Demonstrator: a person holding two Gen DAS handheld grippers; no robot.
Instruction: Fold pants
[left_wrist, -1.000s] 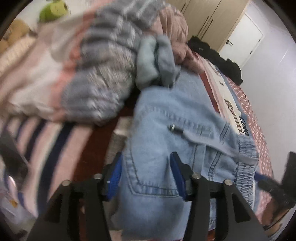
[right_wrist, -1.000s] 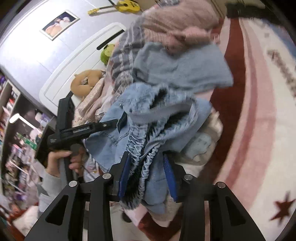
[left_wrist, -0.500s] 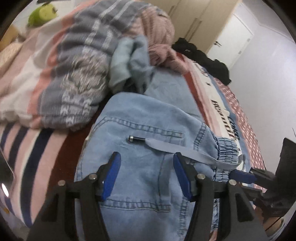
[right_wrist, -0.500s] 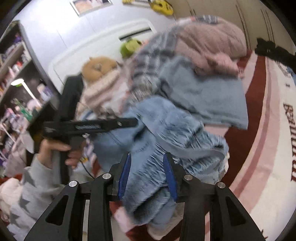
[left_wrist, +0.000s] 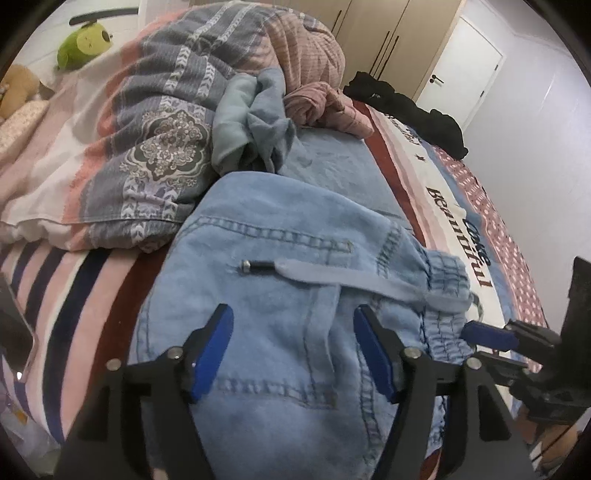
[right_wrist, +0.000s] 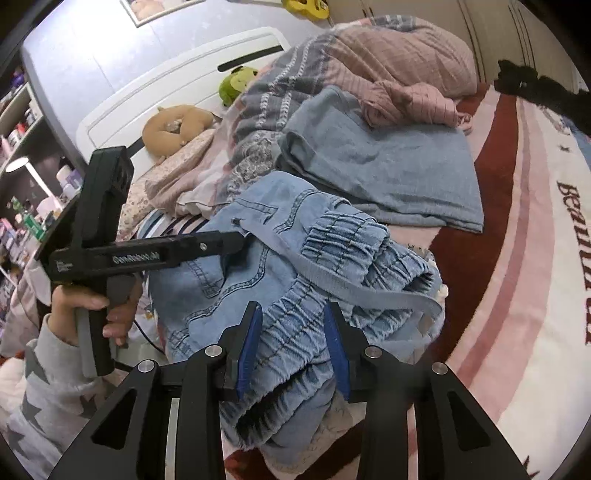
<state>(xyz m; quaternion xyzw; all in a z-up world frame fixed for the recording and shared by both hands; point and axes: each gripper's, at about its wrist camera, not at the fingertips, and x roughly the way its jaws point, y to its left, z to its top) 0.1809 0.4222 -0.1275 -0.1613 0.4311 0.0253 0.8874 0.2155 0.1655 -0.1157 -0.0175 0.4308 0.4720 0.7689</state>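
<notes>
Light blue denim pants lie folded on the bed, elastic waistband and a grey drawstring on top. My left gripper is open, its blue pads spread wide just above the denim. It shows from the side in the right wrist view. My right gripper stands open over the gathered waistband, the fabric bunched between its jaws but not pinched. It also shows in the left wrist view at the waistband's edge.
A patterned duvet and a pink blanket are heaped behind the pants. A folded grey-blue cloth lies just beyond. Black clothes lie at the far end. Plush toys sit by the headboard; shelves stand left.
Both grippers have opened and let go of the pants. The pants have settled flat on the bed, and the left gripper has drawn back above them.
</notes>
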